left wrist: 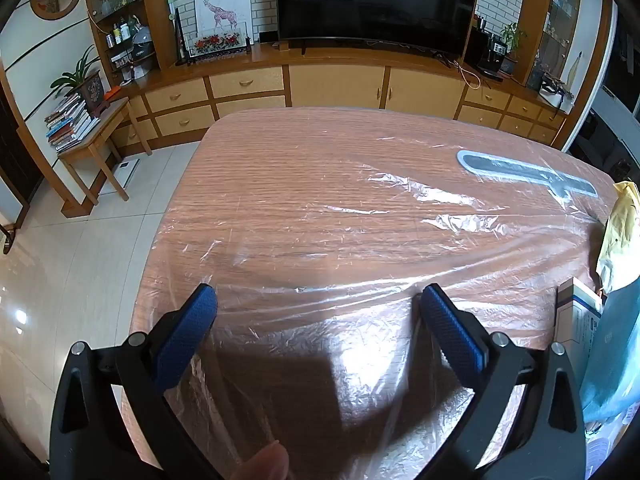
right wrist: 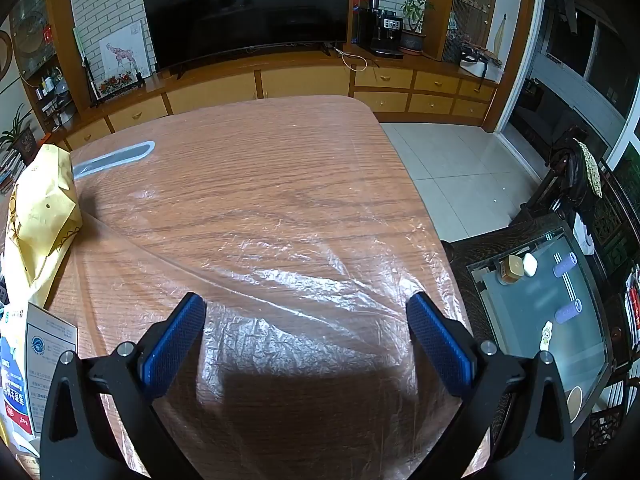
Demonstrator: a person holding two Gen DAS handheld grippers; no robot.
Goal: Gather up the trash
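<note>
A wood-grain table (left wrist: 280, 168) (right wrist: 280, 152) lies under a crinkled clear plastic sheet (left wrist: 360, 320) (right wrist: 304, 280). A yellow paper bag (right wrist: 44, 216) (left wrist: 620, 232) stands in the gap between the two views, with a white printed carton (right wrist: 36, 364) (left wrist: 576, 316) in front of it. A flat grey strip (left wrist: 528, 174) (right wrist: 116, 156) lies under the sheet farther back. My left gripper (left wrist: 318, 300) hovers open over the sheet, nothing between its blue pads. My right gripper (right wrist: 306, 308) is open too, over the table's right part. A fingertip (left wrist: 268, 462) shows at the bottom of the left wrist view.
A teal object (left wrist: 616, 352) sits at the right edge beside the carton. A glass-topped dark side table (right wrist: 552, 312) with small jars stands right of the table. Tiled floor (left wrist: 80, 280) lies to the left. A TV cabinet (left wrist: 336, 84) runs behind.
</note>
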